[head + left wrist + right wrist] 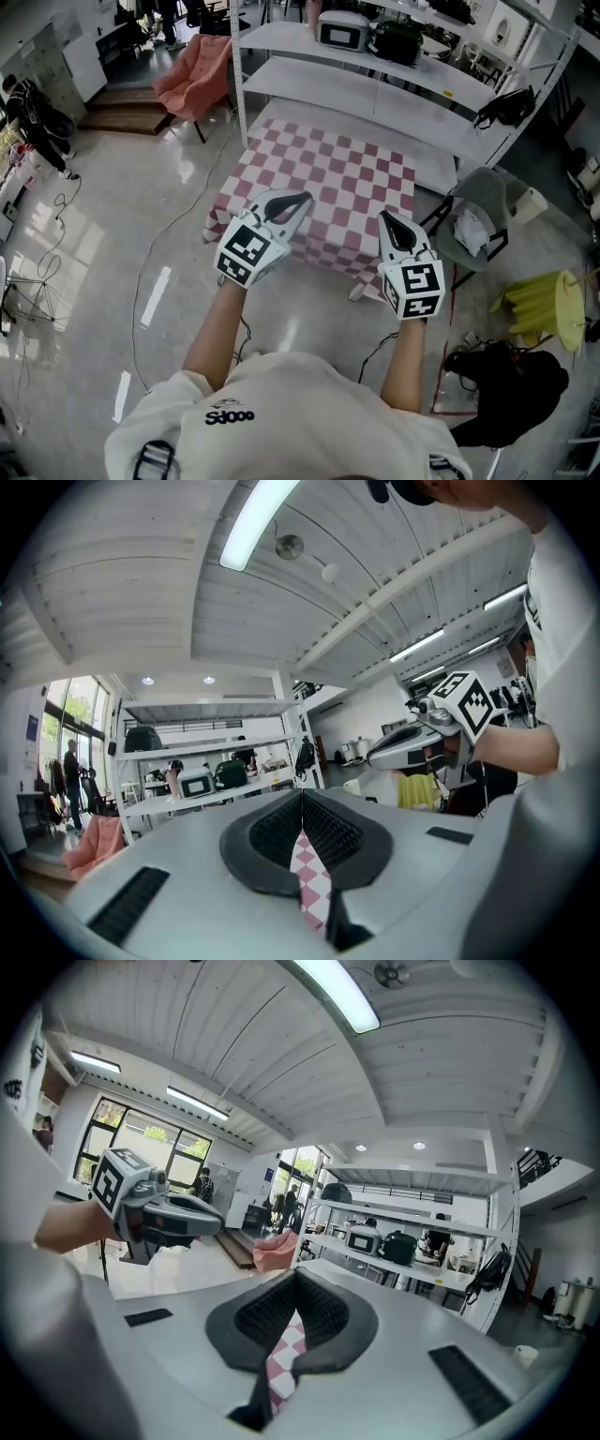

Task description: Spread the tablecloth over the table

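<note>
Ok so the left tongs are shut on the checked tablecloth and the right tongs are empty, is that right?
Not quite. The right tongs aren't empty: the right gripper view shows them shut on a strip of the pink-and-white checked tablecloth too. The left tongs are shut on the tablecloth, as you said.

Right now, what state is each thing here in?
left tool, shut on the tablecloth's near edge.
right tool, shut on the same edge.
tablecloth, draped over the table, near edge pinched by both tools.
table, covered, one leg showing.
</note>
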Available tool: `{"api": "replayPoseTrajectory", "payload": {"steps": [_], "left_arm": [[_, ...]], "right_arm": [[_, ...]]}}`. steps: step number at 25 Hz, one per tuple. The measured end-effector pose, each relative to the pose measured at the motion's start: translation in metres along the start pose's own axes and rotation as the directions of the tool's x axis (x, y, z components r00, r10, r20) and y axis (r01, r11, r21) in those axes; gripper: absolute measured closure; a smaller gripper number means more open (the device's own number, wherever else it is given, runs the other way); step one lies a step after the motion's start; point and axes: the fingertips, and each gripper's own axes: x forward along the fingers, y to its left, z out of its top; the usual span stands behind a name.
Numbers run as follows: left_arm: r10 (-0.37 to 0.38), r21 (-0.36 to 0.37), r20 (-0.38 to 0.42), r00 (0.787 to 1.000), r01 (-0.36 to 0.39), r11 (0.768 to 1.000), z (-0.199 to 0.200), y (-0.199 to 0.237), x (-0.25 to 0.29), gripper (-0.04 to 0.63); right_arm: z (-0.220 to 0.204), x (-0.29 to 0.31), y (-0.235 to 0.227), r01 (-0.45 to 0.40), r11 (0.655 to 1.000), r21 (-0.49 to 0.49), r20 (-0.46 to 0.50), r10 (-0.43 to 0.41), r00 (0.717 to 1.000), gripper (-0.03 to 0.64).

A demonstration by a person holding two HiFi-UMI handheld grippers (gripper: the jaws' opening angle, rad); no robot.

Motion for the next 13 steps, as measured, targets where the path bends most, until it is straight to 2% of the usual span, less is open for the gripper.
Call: {"api": "replayPoseTrajectory", "payload": {"steps": [13], "left_arm": [[0.010,0.001,-0.002,1.000,-0.010,1.000,0.0009,-0.0036,-0.0063,0.566]], "right_arm": [[0.0001,-0.0041,0.0013,-0.004,1.000,0.018,0.006,0.003,1.000,0.595]]}}
